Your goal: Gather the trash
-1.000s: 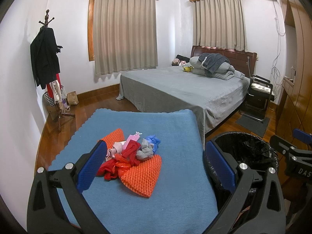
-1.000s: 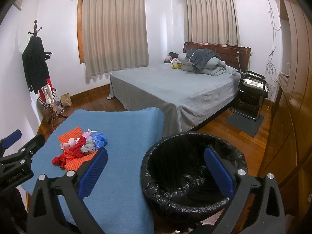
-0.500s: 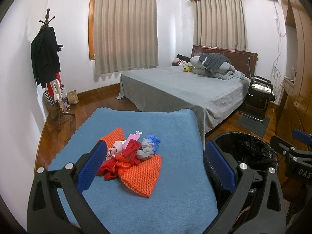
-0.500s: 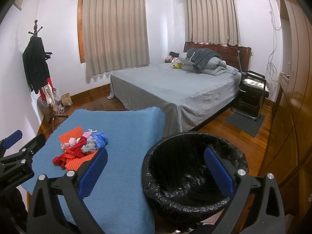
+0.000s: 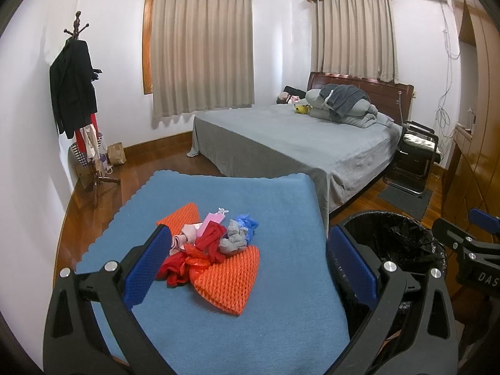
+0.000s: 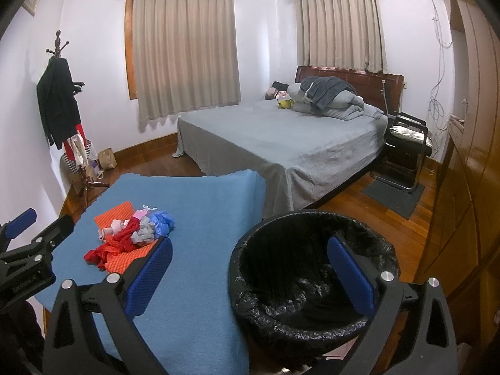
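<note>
A pile of trash (image 5: 212, 243) lies on a blue-covered table (image 5: 281, 306): orange foam netting, red crumpled plastic, grey, pink and blue scraps. In the right wrist view the same trash pile (image 6: 131, 237) sits to the left. My left gripper (image 5: 247, 265) is open, held above the table just short of the pile, with nothing between its blue pads. A black-lined trash bin (image 6: 312, 275) stands right of the table, and my right gripper (image 6: 247, 276) hangs open over its near rim. The trash bin (image 5: 393, 240) shows at the right in the left wrist view.
A grey-covered bed (image 5: 297, 143) stands beyond the table. A coat rack (image 5: 78, 100) with clothes and bags is by the left wall. A black chair (image 6: 406, 143) and wooden wardrobe (image 6: 468, 156) line the right side. Wooden floor (image 6: 359, 200) lies between.
</note>
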Demonstrator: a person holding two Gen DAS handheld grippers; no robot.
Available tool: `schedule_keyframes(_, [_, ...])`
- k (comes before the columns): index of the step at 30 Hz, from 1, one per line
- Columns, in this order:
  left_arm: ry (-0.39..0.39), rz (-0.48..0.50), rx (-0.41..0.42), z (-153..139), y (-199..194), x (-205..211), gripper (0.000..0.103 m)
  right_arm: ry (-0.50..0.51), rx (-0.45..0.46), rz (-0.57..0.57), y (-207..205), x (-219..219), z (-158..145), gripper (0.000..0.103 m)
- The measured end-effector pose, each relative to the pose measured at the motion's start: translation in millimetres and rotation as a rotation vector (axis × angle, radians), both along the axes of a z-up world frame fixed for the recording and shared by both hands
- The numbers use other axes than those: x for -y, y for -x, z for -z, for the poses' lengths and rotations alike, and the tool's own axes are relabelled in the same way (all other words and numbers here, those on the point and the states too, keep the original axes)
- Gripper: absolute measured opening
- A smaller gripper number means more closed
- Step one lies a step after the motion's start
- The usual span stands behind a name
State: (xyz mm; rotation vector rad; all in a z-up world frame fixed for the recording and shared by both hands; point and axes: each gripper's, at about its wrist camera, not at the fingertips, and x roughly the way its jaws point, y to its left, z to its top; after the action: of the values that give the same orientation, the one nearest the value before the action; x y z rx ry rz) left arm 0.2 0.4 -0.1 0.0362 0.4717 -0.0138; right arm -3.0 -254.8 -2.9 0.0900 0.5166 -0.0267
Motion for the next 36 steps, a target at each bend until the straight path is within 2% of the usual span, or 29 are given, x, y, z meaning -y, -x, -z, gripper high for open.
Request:
schedule_keyframes(13, [0.011, -0.005, -0.012, 7.1, -0.8, -4.8, 0.098, 0.005, -0.007, -0.015, 1.4, -11.0, 4.2, 0.097])
schedule_keyframes(14, [0.013, -0.009, -0.016, 9.7, -3.8, -5.9, 0.098, 0.005, -0.008, -0.019, -3.0, -19.3, 16.6, 0.097])
schedule_keyframes(18, [-0.005, -0.042, -0.016, 21.3, -10.5, -18.6, 0.098, 0.001, 0.005, -0.046, -13.6, -34.8, 30.8, 0.097])
schedule_keyframes(21, [-0.017, -0.08, -0.007, 32.0, -16.6, -31.2, 0.098, -0.001, 0.0, -0.07, -28.9, -45.2, 39.4, 0.097])
schedule_keyframes(28, [-0.019, -0.193, -0.053, 68.6, -41.2, -74.0, 0.098, -0.004, -0.04, -0.152, -80.2, -78.6, 72.9, 0.097])
schedule_keyframes(32, [-0.018, -0.218, -0.064, 85.7, -51.1, -87.8, 0.098, -0.037, -0.077, -0.201, -109.3, -95.8, 89.1, 0.097])
schedule_keyframes(36, [-0.01, -0.241, -0.069, 96.1, -67.8, -104.5, 0.098, -0.012, -0.101, -0.238, -135.9, -118.9, 103.4, 0.091])
